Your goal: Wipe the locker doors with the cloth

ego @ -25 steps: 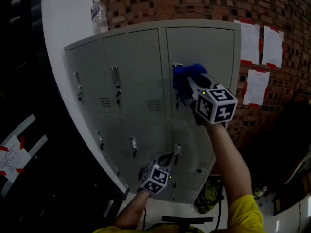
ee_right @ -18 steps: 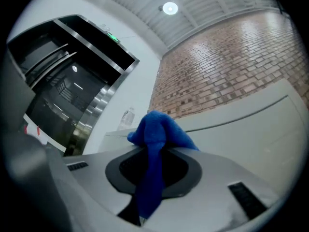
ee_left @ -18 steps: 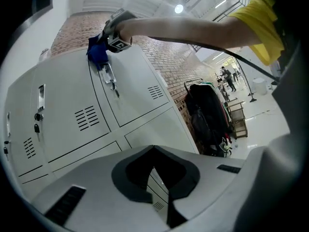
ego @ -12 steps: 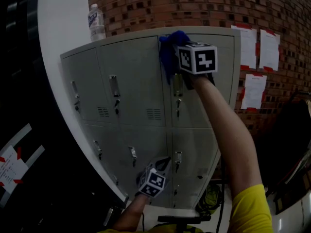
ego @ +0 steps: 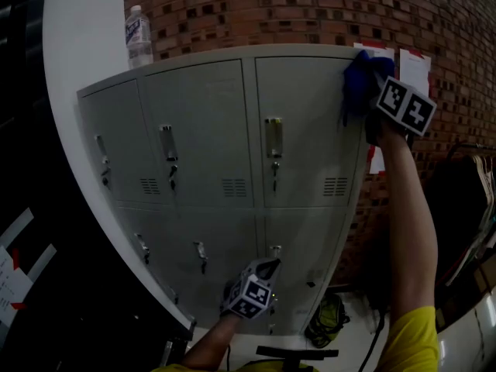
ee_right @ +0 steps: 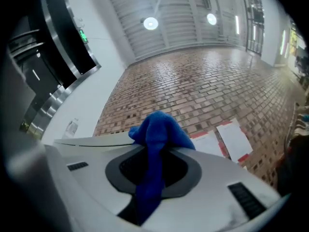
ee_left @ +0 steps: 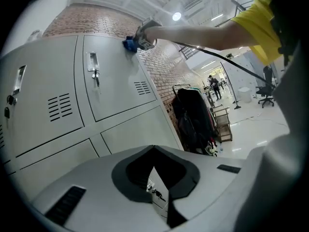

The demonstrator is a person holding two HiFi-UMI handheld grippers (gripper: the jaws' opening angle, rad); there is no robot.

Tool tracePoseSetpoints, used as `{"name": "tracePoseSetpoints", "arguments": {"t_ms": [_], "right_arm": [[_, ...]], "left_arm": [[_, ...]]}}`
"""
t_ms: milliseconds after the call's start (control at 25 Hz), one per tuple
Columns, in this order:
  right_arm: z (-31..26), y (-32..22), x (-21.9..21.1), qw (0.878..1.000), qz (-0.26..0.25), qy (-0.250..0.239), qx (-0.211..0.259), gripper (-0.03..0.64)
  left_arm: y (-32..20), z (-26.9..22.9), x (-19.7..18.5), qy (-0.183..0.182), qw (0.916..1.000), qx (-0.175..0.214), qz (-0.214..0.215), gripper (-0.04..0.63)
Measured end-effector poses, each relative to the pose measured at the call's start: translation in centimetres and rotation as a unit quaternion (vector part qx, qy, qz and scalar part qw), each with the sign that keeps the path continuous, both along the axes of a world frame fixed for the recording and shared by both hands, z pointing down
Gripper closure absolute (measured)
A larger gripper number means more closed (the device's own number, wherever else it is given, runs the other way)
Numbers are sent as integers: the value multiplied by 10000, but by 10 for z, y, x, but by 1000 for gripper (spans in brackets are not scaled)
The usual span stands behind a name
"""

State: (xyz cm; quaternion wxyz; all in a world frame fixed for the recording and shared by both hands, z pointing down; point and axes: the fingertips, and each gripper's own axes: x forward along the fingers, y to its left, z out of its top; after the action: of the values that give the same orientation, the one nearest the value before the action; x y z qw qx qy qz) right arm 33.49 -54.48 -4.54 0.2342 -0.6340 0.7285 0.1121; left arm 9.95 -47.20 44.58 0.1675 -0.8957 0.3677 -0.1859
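A grey bank of lockers [ego: 209, 130] fills the head view. My right gripper [ego: 372, 98] is raised to the top right corner of the upper right door [ego: 306, 130], shut on a blue cloth [ego: 358, 80] that presses against that corner. In the right gripper view the cloth [ee_right: 157, 129] hangs bunched between the jaws of the gripper [ee_right: 157, 153]. The left gripper view shows the same cloth [ee_left: 129, 43] far off on the door. My left gripper [ego: 266, 270] hangs low in front of the bottom lockers, shut and holding nothing [ee_left: 153, 151].
A water bottle [ego: 139, 36] stands on the locker top at the left. Papers [ego: 415, 60] are pinned to the brick wall right of the lockers. A green bag [ego: 325, 320] lies on the floor below. A dark garment rack [ee_left: 193, 120] stands to the right.
My right gripper carried the cloth from the upper right door's latch up to its top edge, then across to the top right corner. The left gripper has hardly moved.
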Motion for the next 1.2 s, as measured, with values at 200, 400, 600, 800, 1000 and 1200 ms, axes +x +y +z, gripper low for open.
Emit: {"name": "tracePoseSetpoints", "arguments": {"t_ms": [200,400,600,800,1000,1200], "right_arm": [[22,1,-187,9794,-1777,964,-3,551],[60,-38,-275,9661,-2091,1409,-555,551],[65,-38,-201,9791,-1500,1302,-437,551],[58,-13,-43,9971,-280,582,-391,551],[63,-4,-17,9986,-414,18,-339,551],[115,-20,-194,9712,-2059,903,-792,551]], "left_arm": [[4,4,-10,-117,9999,-102,0,592],[0,7,-24,-35,9997,-186,-163,592],[-5,16,-21,-33,9996,-249,-95,593],[3,22,13,-47,9990,-299,328,592],[15,18,28,-66,9981,-245,561,592],[17,20,8,-71,9990,-294,333,592]]}}
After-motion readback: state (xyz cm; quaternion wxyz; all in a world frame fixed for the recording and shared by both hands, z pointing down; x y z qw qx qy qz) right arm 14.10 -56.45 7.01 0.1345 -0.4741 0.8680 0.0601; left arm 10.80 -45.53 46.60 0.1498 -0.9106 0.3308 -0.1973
